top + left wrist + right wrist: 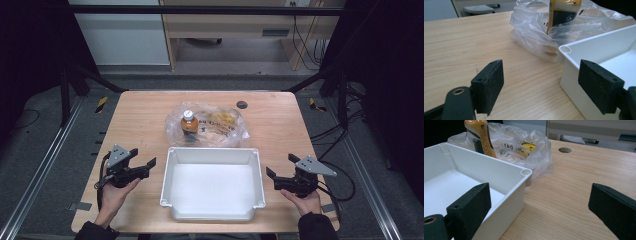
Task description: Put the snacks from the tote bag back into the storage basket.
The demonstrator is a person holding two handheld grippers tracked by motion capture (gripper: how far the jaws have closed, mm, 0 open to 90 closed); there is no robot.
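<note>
My left gripper (146,165) and right gripper (272,176), both wide open and empty, flank the white tray (212,213); centre-frame, the bagged bottle (188,121) could topple if I snag the loose plastic bag (227,131).

one tray (172,192), one bag (227,131), perhaps one bottle (188,123)

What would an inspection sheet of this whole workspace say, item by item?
Surface: wooden table, round cable hole near the far edge.
Job's things: empty white bin at the near middle; behind it a clear plastic bag holding an upright yellow bottle.
Clutter: nothing seen.
Tongs: left tongs and right tongs, hand-held, open, either side of the bin.
Cables: black leads trailing from the tongs.
Surroundings: black frame, grey floor, wooden cabinet behind.
</note>
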